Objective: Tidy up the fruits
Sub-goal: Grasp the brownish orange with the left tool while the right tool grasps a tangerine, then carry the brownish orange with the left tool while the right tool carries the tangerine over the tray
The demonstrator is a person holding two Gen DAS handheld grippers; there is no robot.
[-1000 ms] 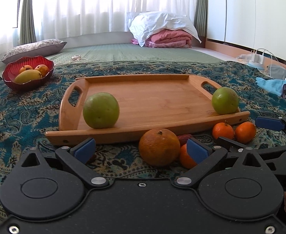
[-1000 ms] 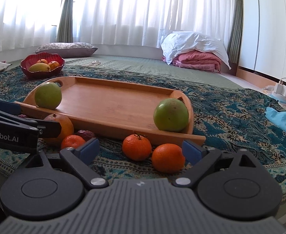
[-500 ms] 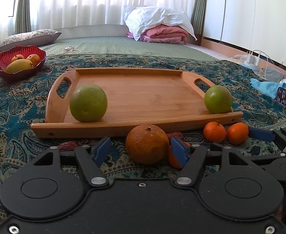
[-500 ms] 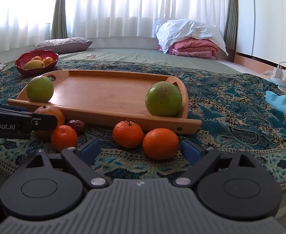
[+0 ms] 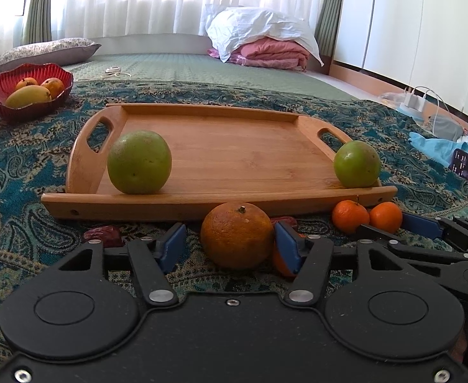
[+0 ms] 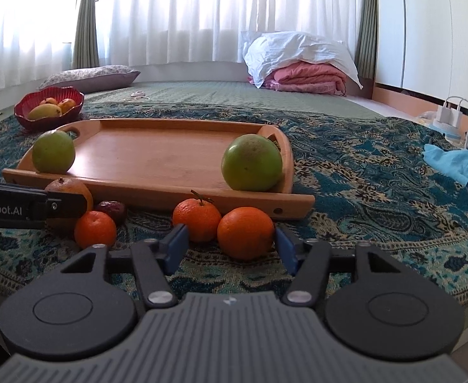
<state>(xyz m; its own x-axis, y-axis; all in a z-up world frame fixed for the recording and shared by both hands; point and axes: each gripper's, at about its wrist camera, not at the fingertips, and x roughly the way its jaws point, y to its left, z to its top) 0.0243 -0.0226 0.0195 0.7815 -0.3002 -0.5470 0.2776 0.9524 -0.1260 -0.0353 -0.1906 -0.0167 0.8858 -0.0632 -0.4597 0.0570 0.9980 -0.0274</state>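
I am at the pick-up step, both claws working together. My left claw (image 5: 230, 244) has just been closing around the big orange (image 5: 237, 236), which sits on the cloth (image 5: 26, 191) short of the tray (image 5: 234, 153). One pad looks to touch the orange's 3 o'clock side, the other stands clear at 9, so nothing is clamped. My right claw (image 6: 230, 244) has also just been closing, with the small orange (image 6: 246, 233) between its pads and a gap at 9 o'clock, so it too has no grip. Next I judge both must finish squeezing, then lift high enough to clear the tray's near rim (image 5: 202, 206) at 12 o'clock. A green fruit (image 5: 139, 161) at 10 o'clock and a second green fruit (image 5: 357, 164) at 2 hold the near corners; the tray's middle is bare. A mandarin (image 6: 197, 220) touches the small orange at 10 o'clock and may roll.
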